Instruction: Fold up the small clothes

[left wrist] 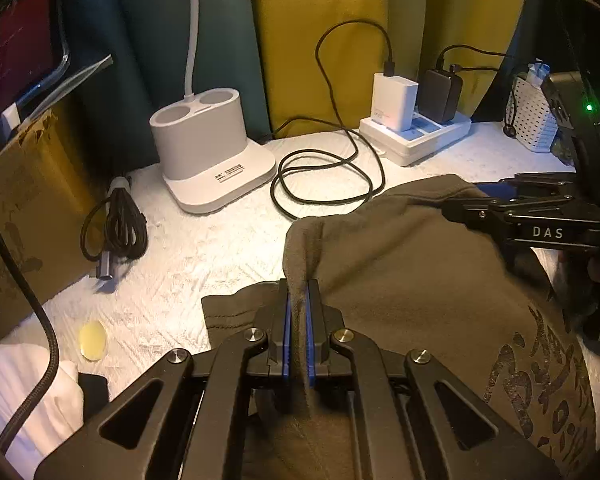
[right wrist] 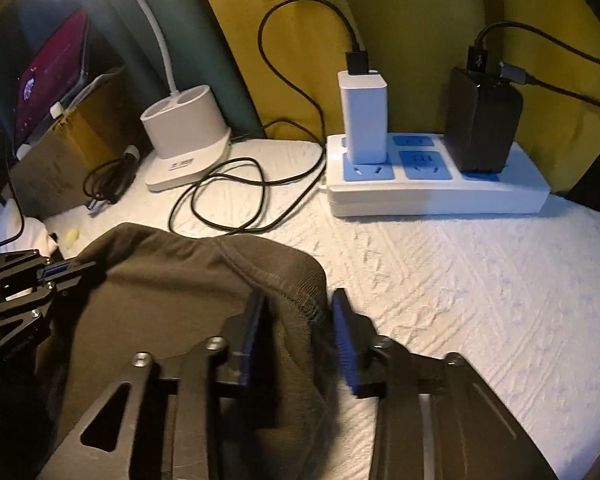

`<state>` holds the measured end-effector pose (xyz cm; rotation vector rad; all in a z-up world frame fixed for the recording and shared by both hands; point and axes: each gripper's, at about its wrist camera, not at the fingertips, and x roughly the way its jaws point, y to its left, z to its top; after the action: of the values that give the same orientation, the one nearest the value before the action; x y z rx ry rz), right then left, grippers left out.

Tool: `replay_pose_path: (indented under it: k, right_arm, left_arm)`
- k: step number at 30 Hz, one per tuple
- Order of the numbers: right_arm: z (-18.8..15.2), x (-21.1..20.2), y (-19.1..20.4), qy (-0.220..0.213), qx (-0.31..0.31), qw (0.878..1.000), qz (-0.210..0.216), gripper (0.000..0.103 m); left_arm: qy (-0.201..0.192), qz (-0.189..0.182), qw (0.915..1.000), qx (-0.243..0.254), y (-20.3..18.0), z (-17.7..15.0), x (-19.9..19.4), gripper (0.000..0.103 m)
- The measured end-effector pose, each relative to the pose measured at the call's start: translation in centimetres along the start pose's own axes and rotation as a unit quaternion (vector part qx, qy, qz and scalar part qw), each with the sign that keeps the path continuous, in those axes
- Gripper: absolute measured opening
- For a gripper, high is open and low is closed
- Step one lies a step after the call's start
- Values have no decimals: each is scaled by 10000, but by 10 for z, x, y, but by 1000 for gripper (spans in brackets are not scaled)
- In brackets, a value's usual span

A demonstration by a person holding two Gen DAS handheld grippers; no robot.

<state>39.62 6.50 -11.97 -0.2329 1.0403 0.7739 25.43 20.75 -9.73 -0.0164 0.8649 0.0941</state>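
Observation:
A dark olive-brown small garment with a dark print lies on the white textured cloth, one edge lifted and folded over. My left gripper is shut on a fold of that edge. It shows at the left of the right wrist view. My right gripper is open, its blue pads on either side of the garment's hemmed corner without squeezing it. In the left wrist view the right gripper reaches in from the right at the garment's far edge.
A white lamp base, loose black cables, a coiled cable, a white power strip with white and black chargers, a cardboard box, a tablet and a small yellow disc surround the work area.

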Motion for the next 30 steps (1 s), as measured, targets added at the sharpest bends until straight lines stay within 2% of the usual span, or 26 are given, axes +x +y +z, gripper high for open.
replay_pose_path:
  k: [1, 7, 10, 13, 15, 22, 25, 27, 29, 30]
  right_arm:
    - [-1, 1, -3, 18, 23, 10000, -40, 49]
    - [-6, -5, -7, 18, 16, 10000, -95, 49]
    - [-7, -15, -6, -69, 12, 9998, -164, 49]
    - [-11, -22, -6, -95, -11, 9998, -190, 49]
    - [-14, -19, -4, -39, -85, 9997, -243, 49]
    - [-22, -19, -2, 37, -170, 9988, -456, 49]
    - [-25, -28, 1, -17, -167, 9986, -495, 50]
    - [-28, -34, 3, -52, -173, 9986, -500, 50]
    - [-31, -41, 6, -73, -205, 9986, -484, 50]
    - [-33, -42, 8, -101, -241, 9986, -459, 50]
  left_arm:
    - [21, -4, 10000, -10, 1, 0, 1, 4]
    - [174, 26, 9998, -114, 2, 1, 7, 5]
    - [-25, -10, 9998, -201, 3, 3, -5, 5]
    - [98, -9, 9997, -220, 5, 0, -2, 6]
    - [174, 14, 9995, -257, 8, -4, 2, 10]
    - [118, -8, 9991, -397, 11, -2, -7, 11]
    - [-65, -22, 9994, -338, 9, -4, -24, 14]
    - [-162, -48, 9993, -339, 7, -7, -36, 33]
    - [-187, -113, 9992, -326, 3, -13, -46, 41]
    - [-167, -146, 9993, -303, 0, -15, -48, 41]
